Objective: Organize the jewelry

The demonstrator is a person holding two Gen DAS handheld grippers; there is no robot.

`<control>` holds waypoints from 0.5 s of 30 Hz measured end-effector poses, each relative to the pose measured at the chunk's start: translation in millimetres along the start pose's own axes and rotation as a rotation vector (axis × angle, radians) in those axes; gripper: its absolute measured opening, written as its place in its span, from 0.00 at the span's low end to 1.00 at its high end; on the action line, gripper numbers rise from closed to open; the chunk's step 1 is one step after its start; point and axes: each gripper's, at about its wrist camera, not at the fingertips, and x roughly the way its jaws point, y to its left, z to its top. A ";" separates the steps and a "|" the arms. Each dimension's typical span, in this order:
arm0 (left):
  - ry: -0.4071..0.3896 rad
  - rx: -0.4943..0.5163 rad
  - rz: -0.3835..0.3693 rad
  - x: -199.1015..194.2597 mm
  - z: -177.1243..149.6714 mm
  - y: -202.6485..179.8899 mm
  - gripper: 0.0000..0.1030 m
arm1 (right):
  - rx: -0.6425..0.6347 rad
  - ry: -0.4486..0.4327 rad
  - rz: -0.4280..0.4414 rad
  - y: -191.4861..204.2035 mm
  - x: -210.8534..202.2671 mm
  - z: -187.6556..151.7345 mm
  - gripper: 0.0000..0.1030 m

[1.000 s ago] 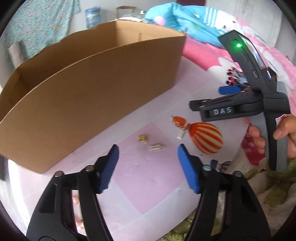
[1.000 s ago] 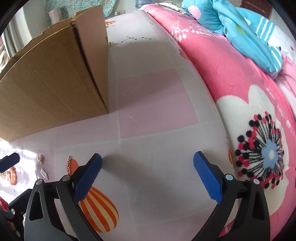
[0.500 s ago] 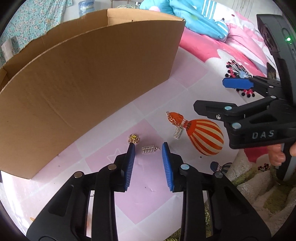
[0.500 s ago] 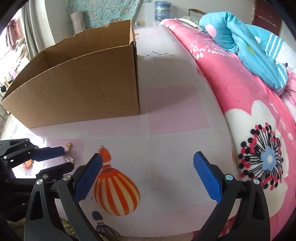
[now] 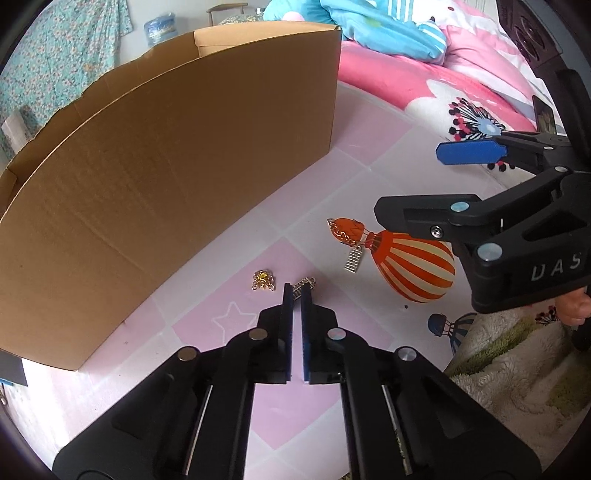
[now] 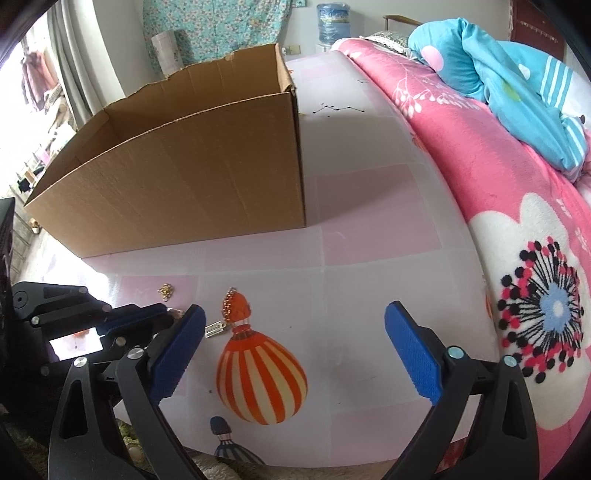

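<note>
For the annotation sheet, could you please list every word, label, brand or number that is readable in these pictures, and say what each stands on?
"DAS": raised letters on the black body of the right gripper, seen from the left wrist camera; the edge of the picture cuts it, so more letters may follow.
Water bottle label: too blurred to read.
Cardboard box: no print visible.
Mat: pictures only, a striped balloon, no words.

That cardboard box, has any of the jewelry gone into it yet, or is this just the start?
Probably just the start. What shows of the inside of the cardboard box looks bare. The left gripper has shut on a small silver charm on the mat. Left: a gold chain clump and a chained silver tag lie loose. The right gripper hangs open, empty.
</note>
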 end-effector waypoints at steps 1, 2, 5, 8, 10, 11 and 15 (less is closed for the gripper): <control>-0.002 -0.004 -0.002 -0.2 -0.4 1.0 0.00 | 0.000 -0.001 0.008 1.2 -0.5 -0.5 0.90; -0.003 -0.007 -0.004 0.8 0.0 0.5 0.00 | -0.001 0.000 0.014 2.0 -0.8 -0.9 0.89; -0.009 -0.011 -0.011 0.6 -1.3 1.1 0.00 | -0.013 -0.001 0.033 6.3 -2.1 -2.5 0.86; -0.012 -0.005 -0.012 0.3 -2.4 0.6 0.00 | -0.030 0.004 0.052 11.3 -1.9 -4.0 0.78; -0.012 -0.004 -0.014 -0.1 -3.2 0.8 0.00 | -0.039 0.009 0.070 14.8 -0.3 -4.1 0.72; -0.012 -0.005 -0.015 -0.3 -3.5 1.1 0.00 | -0.043 0.013 0.082 16.8 1.0 -3.9 0.66; -0.013 -0.012 -0.019 -1.5 -5.6 2.9 0.00 | -0.077 0.034 0.101 27.6 8.0 -2.0 0.48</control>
